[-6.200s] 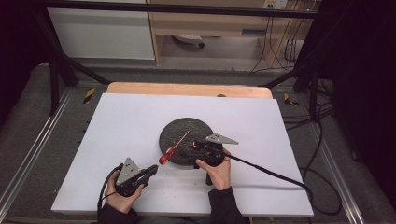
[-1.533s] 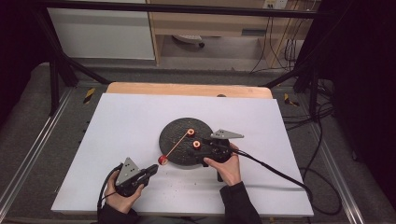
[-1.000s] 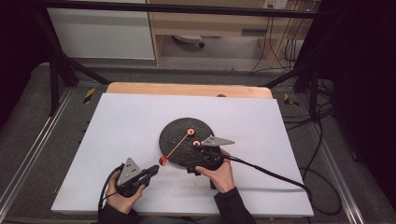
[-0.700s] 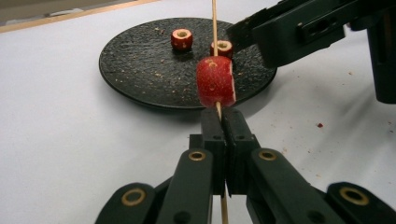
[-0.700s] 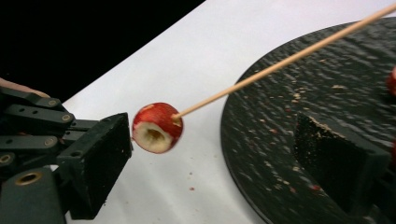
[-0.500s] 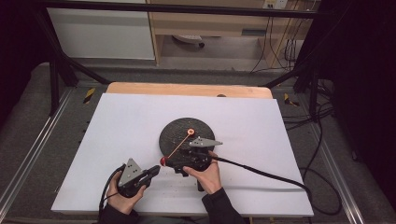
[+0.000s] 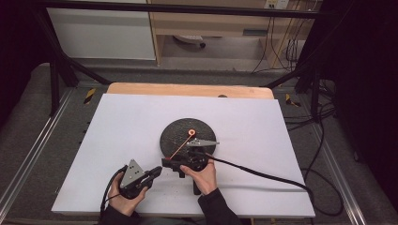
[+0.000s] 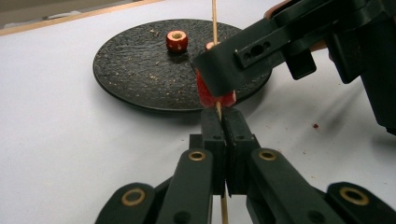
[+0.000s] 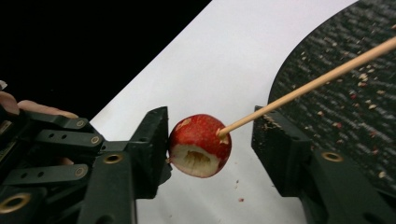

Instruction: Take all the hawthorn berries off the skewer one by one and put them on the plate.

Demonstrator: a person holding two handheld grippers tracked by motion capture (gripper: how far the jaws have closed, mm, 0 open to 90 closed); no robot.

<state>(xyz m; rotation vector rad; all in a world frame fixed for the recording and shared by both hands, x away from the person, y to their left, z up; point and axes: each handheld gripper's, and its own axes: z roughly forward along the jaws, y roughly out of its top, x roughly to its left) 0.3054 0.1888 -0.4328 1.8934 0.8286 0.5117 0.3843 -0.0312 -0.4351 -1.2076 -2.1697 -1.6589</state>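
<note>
My left gripper (image 7: 158, 169) (image 8: 223, 114) is shut on the lower end of a thin wooden skewer (image 7: 178, 150) (image 8: 215, 18) (image 9: 317, 81), which slants up over the round black plate (image 7: 178, 133) (image 8: 135, 70). A red fruit piece (image 9: 200, 145) (image 8: 212, 95) is threaded on the skewer just past those jaw tips. My right gripper (image 7: 171, 162) (image 9: 210, 126) has just been closing, with the fruit between its jaws. One jaw is close against the fruit and the other stands a gap away. A small red ring-shaped piece (image 7: 191, 132) (image 8: 177, 40) lies on the plate.
The white tabletop (image 7: 122, 122) has a wooden strip (image 7: 187, 89) at its far edge. The right gripper's cable (image 7: 263, 176) trails off to the right across the table. Red crumbs (image 8: 316, 125) lie near the plate. Black stands (image 7: 56, 70) flank the table.
My right gripper has moved left off the plate to the skewer's lower end, and its jaws have narrowed around the fruit. The left gripper has kept still with the skewer.
</note>
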